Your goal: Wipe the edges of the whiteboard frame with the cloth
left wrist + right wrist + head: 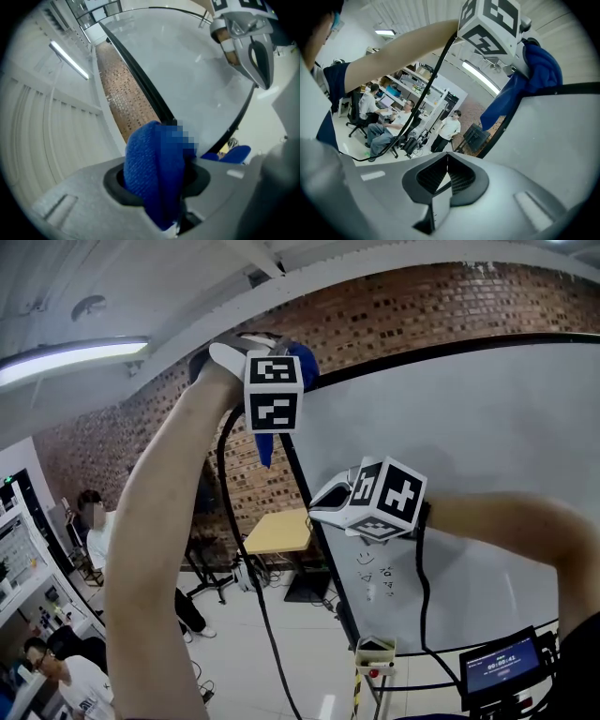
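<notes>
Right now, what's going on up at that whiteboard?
A person is cleaning it, with a two-jaw tool in each hand. The left tool is clamped on a blue cloth and raised to the upper left corner of the whiteboard, right at its black frame. The right tool is shut with nothing in it and hangs lower, in front of the board near its left edge.

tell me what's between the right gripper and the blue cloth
Only a bare stretch of the whiteboard frame separates the right gripper from the cloth, in the head view.
</notes>
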`<state>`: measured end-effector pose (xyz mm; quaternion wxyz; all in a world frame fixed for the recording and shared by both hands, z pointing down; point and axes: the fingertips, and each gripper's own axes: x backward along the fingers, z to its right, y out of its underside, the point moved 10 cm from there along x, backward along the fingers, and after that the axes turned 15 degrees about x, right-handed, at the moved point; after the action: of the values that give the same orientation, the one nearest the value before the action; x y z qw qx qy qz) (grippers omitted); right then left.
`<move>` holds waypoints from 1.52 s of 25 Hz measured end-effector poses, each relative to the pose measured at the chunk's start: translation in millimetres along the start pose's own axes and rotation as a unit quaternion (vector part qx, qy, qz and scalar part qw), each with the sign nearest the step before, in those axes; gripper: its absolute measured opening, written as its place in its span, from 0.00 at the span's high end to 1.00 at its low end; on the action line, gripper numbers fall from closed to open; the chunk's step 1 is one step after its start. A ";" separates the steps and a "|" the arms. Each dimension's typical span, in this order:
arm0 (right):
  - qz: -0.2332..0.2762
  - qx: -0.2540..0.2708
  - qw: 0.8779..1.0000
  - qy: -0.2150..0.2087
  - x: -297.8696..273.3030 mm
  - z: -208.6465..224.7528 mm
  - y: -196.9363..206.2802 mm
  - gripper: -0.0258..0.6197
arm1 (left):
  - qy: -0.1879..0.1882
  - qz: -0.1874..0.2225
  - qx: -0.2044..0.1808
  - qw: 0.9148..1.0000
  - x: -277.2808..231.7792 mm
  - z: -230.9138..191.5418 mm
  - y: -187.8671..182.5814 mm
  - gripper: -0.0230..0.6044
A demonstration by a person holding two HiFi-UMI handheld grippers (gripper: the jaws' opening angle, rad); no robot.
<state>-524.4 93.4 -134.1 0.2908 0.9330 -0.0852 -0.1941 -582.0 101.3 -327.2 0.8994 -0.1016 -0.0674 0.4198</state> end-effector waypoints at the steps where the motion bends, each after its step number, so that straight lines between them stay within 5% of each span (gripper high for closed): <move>1: 0.000 0.000 1.000 0.000 1.8 -0.7 1.6 0.94 | 0.001 0.002 -0.001 1.000 0.6 -1.3 -3.9 0.72; 10: 0.002 -0.012 1.000 0.006 37.4 -3.7 21.0 0.94 | -0.009 -0.001 -0.035 0.999 7.6 -14.8 -50.1 0.72; 16: 0.001 -0.027 1.000 0.004 95.9 -19.9 49.0 0.94 | -0.014 0.022 -0.033 0.999 21.9 -30.9 -114.5 0.72; 38: 0.001 -0.065 0.998 0.018 134.8 -52.2 115.2 0.94 | -0.027 0.019 -0.054 0.998 28.5 -27.5 -196.6 0.73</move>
<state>-385.5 -10.7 -70.4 0.3522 0.9155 -0.0679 -0.1821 -412.4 -3.6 -305.8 0.8821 -0.1402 -0.1126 0.4354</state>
